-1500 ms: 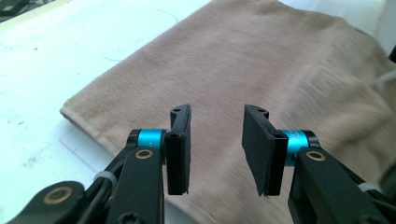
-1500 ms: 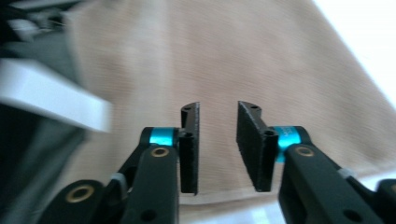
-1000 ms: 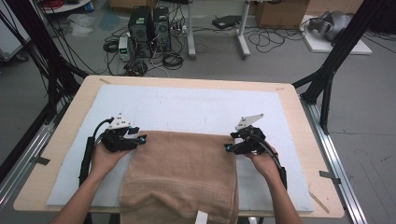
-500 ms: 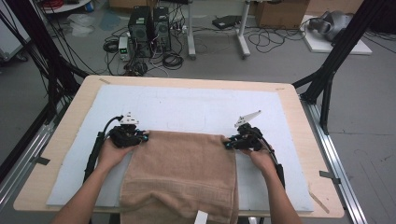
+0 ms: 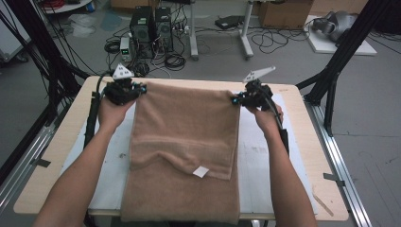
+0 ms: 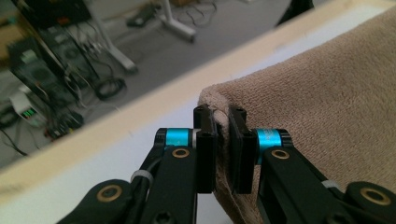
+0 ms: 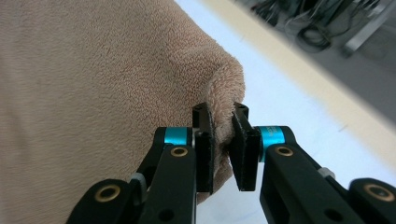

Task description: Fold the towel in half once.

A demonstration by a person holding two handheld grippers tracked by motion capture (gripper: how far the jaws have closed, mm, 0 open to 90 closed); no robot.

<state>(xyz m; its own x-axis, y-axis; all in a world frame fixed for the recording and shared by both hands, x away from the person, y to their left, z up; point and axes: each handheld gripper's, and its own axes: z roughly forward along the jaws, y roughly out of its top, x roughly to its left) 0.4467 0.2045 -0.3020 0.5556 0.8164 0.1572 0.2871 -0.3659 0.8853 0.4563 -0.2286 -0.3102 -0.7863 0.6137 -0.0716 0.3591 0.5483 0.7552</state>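
The towel [image 5: 184,142] lies on the table [image 5: 302,156], between both grippers, overhanging its near edge.

Grey floor [image 5: 283,61] with tangled cables [image 5: 172,59], computer towers [image 5: 151,26], black frame struts [image 5: 343,52] beyond the table.

Both forearms reached fwd from the bottom edge, spread well apart, wrists roughly level. L hand [image 5: 109,112] held the left hand-held gripper [image 5: 141,89], grey plate on top, cable trailing back along the forearm. R hand [image 5: 265,116] held the right hand-held gripper [image 5: 235,100] likewise. Both pointed inward toward each other. Jaws on each had just been closing and stood pinched nearly together on cloth.
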